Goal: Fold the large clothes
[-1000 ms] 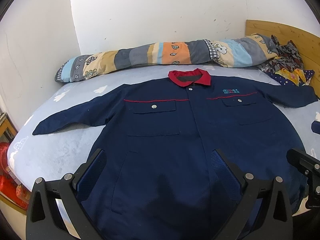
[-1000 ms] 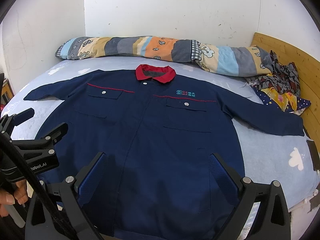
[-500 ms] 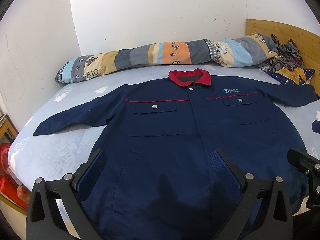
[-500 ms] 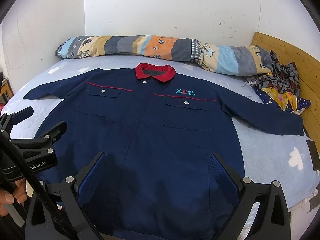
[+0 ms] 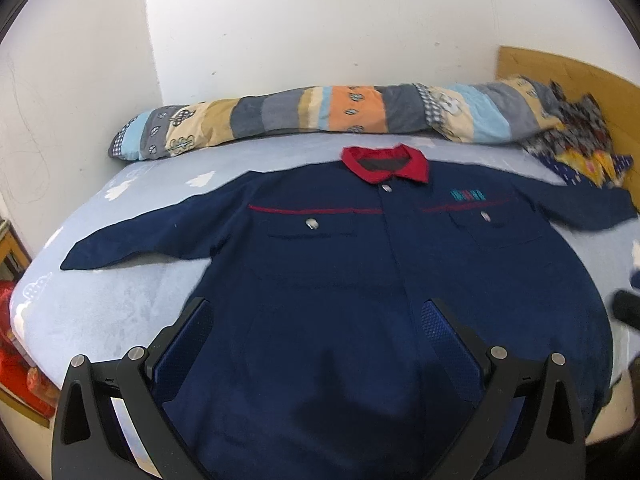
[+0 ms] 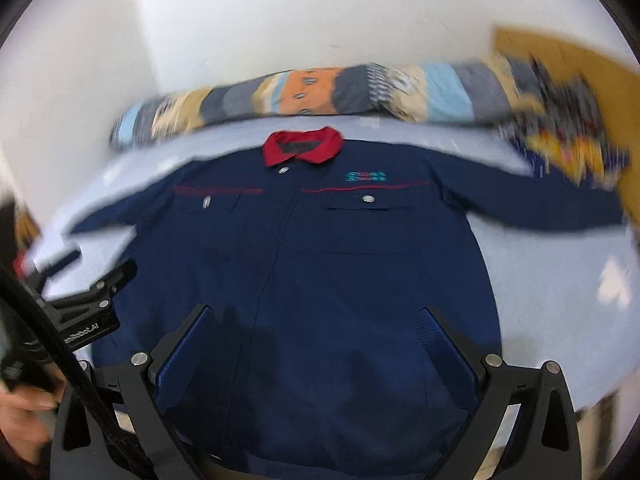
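A large navy work jacket (image 5: 360, 280) with a red collar (image 5: 384, 164) lies flat, front up, on the bed, both sleeves spread out. It also shows in the right wrist view (image 6: 320, 260), which is blurred. My left gripper (image 5: 316, 328) is open and empty above the jacket's lower left part. My right gripper (image 6: 316, 328) is open and empty above the jacket's lower middle. The left gripper's body (image 6: 80, 304) shows at the left of the right wrist view.
A long striped pillow (image 5: 320, 116) lies along the white wall behind the jacket. Crumpled patterned clothes (image 5: 580, 136) sit at the back right by a wooden headboard (image 5: 560, 72). The light blue sheet (image 5: 120, 304) reaches the bed's left edge, with red items (image 5: 16, 368) beyond.
Both grippers have shifted, the right one fast enough to blur its view; the jacket now sits further left in the right view. The jacket itself has not moved. Both stay open.
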`<state>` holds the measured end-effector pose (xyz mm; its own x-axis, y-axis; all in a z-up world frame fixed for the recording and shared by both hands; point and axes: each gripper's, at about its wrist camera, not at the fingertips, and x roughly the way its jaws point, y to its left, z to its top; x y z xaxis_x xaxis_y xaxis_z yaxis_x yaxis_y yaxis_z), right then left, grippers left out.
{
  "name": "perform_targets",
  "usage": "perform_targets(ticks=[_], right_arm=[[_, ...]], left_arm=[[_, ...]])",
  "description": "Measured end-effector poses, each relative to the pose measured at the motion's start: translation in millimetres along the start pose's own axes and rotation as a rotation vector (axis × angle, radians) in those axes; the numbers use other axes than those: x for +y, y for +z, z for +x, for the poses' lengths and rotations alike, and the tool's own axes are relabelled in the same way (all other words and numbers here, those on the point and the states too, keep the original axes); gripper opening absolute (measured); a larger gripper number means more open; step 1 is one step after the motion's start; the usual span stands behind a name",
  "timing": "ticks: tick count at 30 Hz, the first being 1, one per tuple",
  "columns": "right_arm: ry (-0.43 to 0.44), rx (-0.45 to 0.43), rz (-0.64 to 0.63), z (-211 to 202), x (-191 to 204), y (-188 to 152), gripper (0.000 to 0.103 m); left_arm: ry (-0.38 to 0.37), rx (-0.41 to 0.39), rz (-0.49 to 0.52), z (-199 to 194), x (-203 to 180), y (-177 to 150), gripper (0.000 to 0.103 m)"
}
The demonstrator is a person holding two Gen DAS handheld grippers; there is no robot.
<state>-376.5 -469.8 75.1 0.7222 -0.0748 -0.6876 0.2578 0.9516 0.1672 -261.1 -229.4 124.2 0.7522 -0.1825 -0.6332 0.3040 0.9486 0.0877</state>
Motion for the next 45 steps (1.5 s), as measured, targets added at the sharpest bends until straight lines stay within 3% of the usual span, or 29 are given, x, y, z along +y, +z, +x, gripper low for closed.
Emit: perform_targets(ticks=[5, 9, 12, 15, 21, 23, 24, 27, 31, 33, 40, 42, 44, 45], right_arm=[[0.03, -0.022, 0.313, -20, -99, 21, 0.103], [0.058, -0.05, 0.507, -36, -192, 30, 0.103], [0.037, -0.105, 0.593, -51, -261, 37, 0.103], [-0.013, -0.151, 0.693, -66, -332, 45, 0.1], [-0.079, -0.213, 0.837, -73, -432, 60, 0.084], [-0.085, -0.223, 0.882, -67, -458, 60, 0.069], [-0.09, -0.213, 0.901, -60, -473, 60, 0.066], [-0.109, -0.204, 0.899, -42, -495, 65, 0.052], [-0.132, -0.198, 0.957, -21, -523, 66, 0.051], [-0.187, -0.196, 0.977, -15, -533, 65, 0.051], [-0.182, -0.229, 1.007, 12, -563, 63, 0.047], [-0.184, -0.231, 0.981, 18, -566, 69, 0.042], [-0.179, -0.231, 0.963, 21, -568, 71, 0.017], [-0.166, -0.244, 0.951, 20, -566, 72, 0.017]], left_arm=[[0.016, 0.086, -0.129, 38, 41, 31, 0.103], [0.09, 0.115, -0.16, 61, 57, 43, 0.103], [0.063, 0.156, -0.185, 68, 57, 47, 0.103], [0.04, 0.143, -0.151, 63, 42, 51, 0.103], [0.051, 0.127, -0.022, 66, 1, 52, 0.103], [0.043, 0.132, -0.005, 69, -7, 51, 0.103], [0.042, 0.131, 0.003, 69, -10, 50, 0.103], [0.043, 0.125, 0.029, 71, -19, 49, 0.103], [0.058, 0.12, 0.034, 77, -22, 47, 0.103], [0.054, 0.127, 0.024, 80, -23, 47, 0.103], [0.05, 0.118, 0.039, 83, -32, 44, 0.103], [0.052, 0.12, 0.041, 85, -34, 43, 0.103], [0.051, 0.127, 0.042, 87, -37, 43, 0.103], [0.052, 0.129, 0.044, 87, -38, 42, 0.103]])
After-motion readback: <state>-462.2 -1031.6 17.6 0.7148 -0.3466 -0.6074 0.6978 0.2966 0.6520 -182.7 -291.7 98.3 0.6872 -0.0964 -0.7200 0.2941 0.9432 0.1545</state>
